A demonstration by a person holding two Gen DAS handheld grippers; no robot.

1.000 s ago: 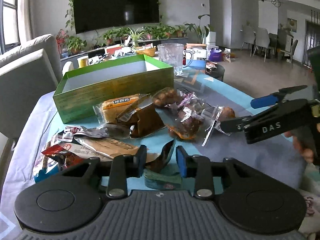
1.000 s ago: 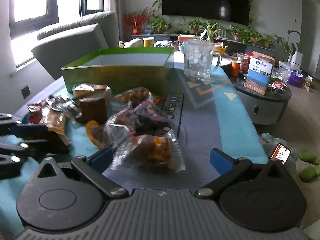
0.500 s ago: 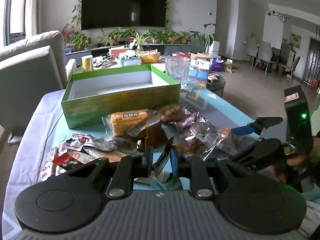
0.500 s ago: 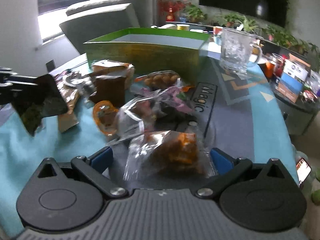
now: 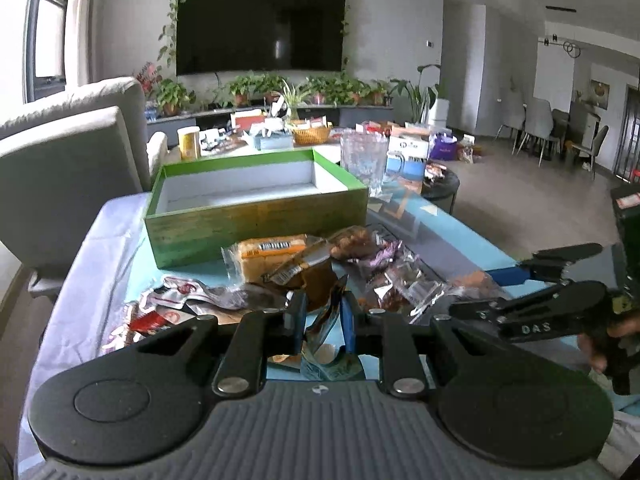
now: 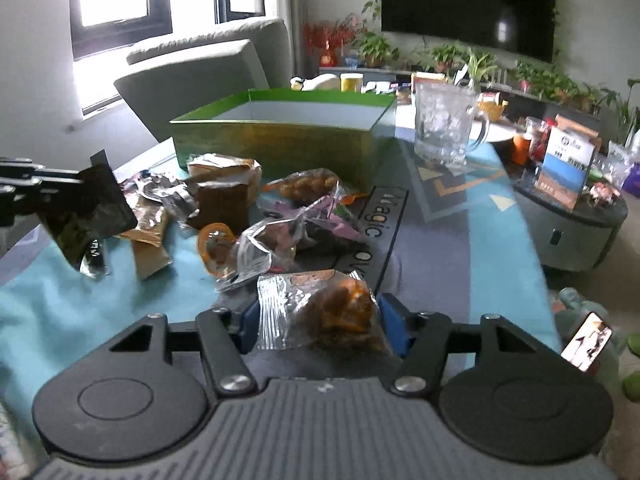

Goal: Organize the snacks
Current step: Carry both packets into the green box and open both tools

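My left gripper (image 5: 323, 320) is shut on a dark foil snack packet (image 5: 326, 318) and holds it above the table; the same packet shows at the left of the right wrist view (image 6: 90, 208). My right gripper (image 6: 320, 320) is shut on a clear packet of orange-brown snacks (image 6: 324, 312), low over the mat. An open green box (image 5: 248, 204) with a white inside stands behind a heap of snack packets (image 5: 340, 264). In the right wrist view the box (image 6: 288, 136) stands behind the heap (image 6: 256, 216).
A glass mug (image 6: 444, 124) stands right of the box. A grey armchair (image 5: 68, 168) is at the table's left. A round side table (image 6: 572, 216) with boxes and jars stands at the right. A teal mat (image 6: 476, 220) covers the table.
My left gripper closed on the dark packet and lifted it off the table. My right gripper closed from wide open onto the orange snack packet.
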